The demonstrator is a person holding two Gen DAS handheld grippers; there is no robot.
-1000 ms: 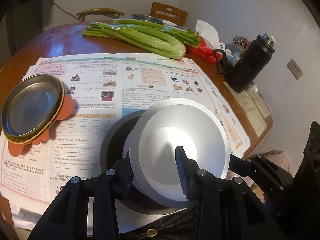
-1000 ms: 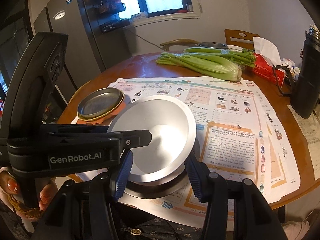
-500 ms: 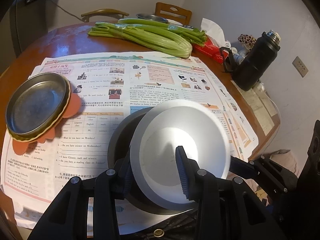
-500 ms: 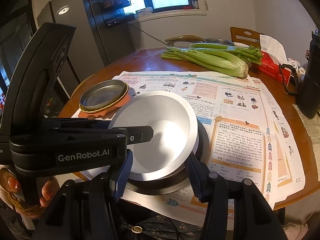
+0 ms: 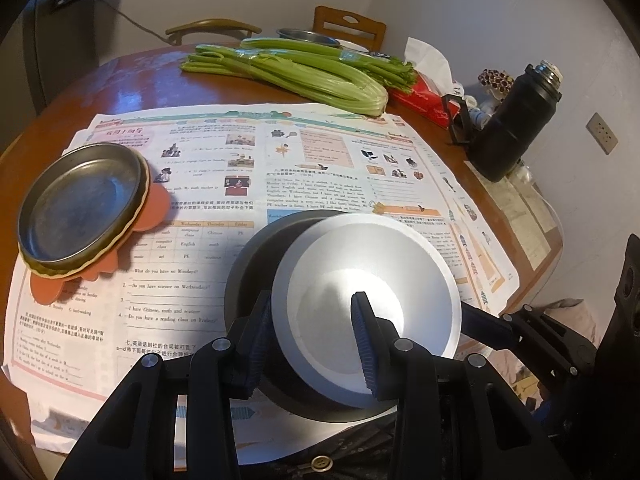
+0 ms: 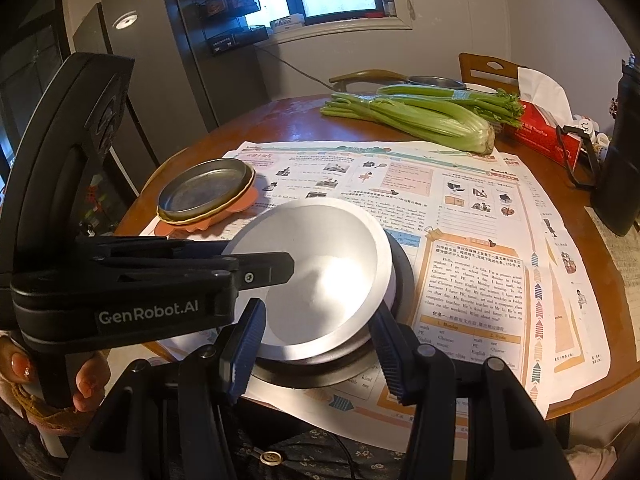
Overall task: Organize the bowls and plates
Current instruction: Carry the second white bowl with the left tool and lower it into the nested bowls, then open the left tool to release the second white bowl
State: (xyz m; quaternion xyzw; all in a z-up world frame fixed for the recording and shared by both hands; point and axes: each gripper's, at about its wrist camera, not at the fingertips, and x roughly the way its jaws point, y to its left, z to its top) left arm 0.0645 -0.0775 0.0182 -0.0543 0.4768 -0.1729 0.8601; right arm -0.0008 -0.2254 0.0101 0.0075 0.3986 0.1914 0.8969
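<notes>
A pale metal bowl (image 5: 372, 292) (image 6: 320, 272) sits tilted inside a dark round plate (image 5: 248, 276) (image 6: 404, 276) near the table's front edge. My left gripper (image 5: 312, 340) is shut on the bowl's near-left wall, one finger inside and one outside. In the right wrist view it reaches in from the left over the rim. My right gripper (image 6: 318, 354) hovers at the near edge of bowl and plate, jaws apart, pinching nothing. A second metal plate (image 5: 80, 208) (image 6: 204, 190) rests on an orange mat at the left.
Printed paper sheets (image 5: 320, 160) cover the round wooden table. At the back lie celery (image 5: 300, 72), a red tissue box (image 5: 424, 100) and a small metal bowl (image 5: 308, 36). A black flask (image 5: 512, 128) stands at the right. A hand (image 6: 16, 364) holds the left gripper.
Both views have shifted only slightly. The bowl keeps its place between the left gripper's fingers over the dark plate, and the right gripper's jaws stand as before.
</notes>
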